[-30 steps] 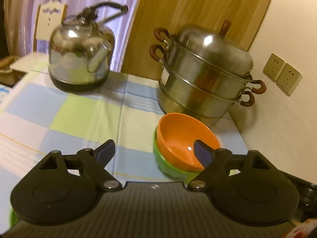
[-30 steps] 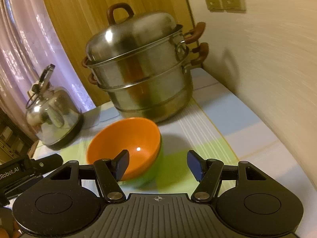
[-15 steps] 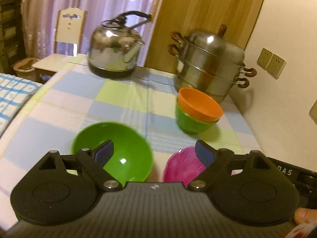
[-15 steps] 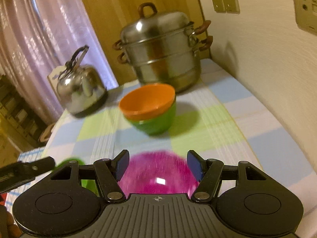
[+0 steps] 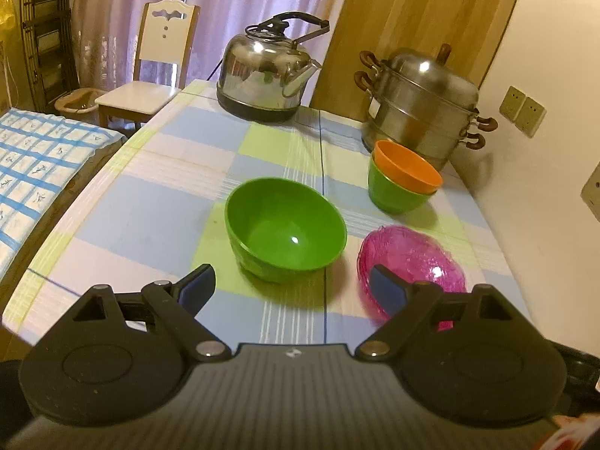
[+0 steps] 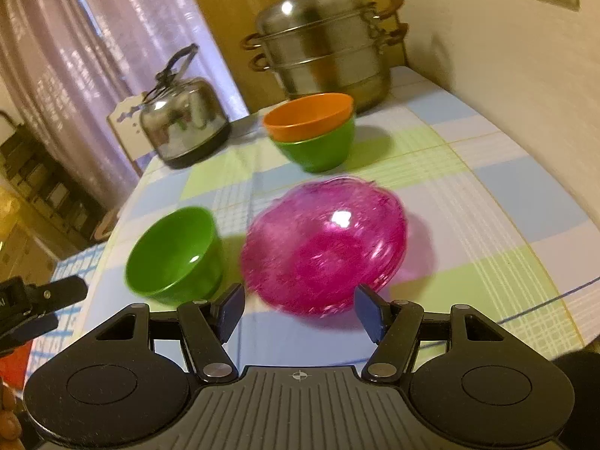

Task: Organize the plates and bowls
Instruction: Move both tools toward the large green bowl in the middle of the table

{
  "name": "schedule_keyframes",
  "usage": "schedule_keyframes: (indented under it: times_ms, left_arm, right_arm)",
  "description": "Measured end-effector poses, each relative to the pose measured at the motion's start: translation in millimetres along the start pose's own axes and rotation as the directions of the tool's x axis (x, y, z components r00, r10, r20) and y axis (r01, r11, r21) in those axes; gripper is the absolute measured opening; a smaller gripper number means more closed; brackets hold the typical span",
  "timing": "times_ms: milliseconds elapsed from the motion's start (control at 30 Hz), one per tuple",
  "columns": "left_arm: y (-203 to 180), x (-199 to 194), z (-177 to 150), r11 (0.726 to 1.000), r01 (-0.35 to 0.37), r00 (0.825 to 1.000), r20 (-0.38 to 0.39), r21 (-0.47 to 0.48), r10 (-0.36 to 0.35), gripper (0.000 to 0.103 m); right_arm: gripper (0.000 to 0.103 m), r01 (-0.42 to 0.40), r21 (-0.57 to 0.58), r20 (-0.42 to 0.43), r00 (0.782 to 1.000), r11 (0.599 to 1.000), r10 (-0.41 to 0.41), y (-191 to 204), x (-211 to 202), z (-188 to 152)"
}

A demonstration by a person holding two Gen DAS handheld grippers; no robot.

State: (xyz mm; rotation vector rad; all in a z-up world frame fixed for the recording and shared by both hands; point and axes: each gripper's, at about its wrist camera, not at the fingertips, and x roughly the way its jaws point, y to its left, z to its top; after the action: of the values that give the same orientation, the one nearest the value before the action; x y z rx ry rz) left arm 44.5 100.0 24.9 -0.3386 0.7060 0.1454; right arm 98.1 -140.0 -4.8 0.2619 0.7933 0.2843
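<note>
The desk (image 5: pixel 157 202) in front of me has a checked cloth of blue, green and white, and at its far end stand a steel steamer pot (image 5: pixel 418 103) and a steel kettle (image 5: pixel 264 82), both well apart from my work. Nearer is the stack, an orange bowl (image 6: pixel 309 116) that sits inside a green bowl (image 6: pixel 318 148), just in front of the steamer pot. The pink bowl (image 6: pixel 326 243) lies closest to my right hand-held gripper (image 6: pixel 300 307), whose jaws are apart and empty, with the bowl just ahead of the gap. It looks like thin translucent plastic with a rippled, shiny wall, so I judge it light and a little slippery, and it may flex or tip if I squeeze hard; the picture is blurred here, so I cannot tell if it stands flat. I think the best hold is on the near rim, one finger inside and one outside. The loose green bowl (image 5: pixel 285 227) stands beside it, apart from it, ahead of my left hand-held gripper (image 5: pixel 288 290), which is also wide apart and holds nothing. This bowl seems opaque, smooth plastic, stiff and light, not fragile; again I would pinch the rim on the near side, because the round wall is too wide and too smooth to clasp.
</note>
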Motion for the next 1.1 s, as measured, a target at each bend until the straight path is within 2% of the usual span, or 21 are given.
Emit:
schedule_keyframes:
  times_ms: [133,433,1100]
  left_arm:
    - [5.6,-9.5,-5.5,1.000,-0.025,1.000,0.004,0.006,0.025,0.088]
    - [20.1,-15.6,-8.1,0.998,-0.055,0.998,-0.007,-0.022,0.055,0.089]
    - [27.7,-10.9,-7.6,0.999,-0.044,0.999,-0.028,-0.028,0.043,0.089]
  right_arm:
    - [0.065,-0.025,-0.014,-0.003,1.000,1.000,0.025,13.3,-9.3,-5.5]
    - [0.065,-0.023,-0.027,-0.020,1.000,0.999,0.022,24.1,-9.2,-9.1]
    - [0.065,-0.038,-0.020,-0.050,0.998,0.999,0.037,27.8,0.0,-11.2]
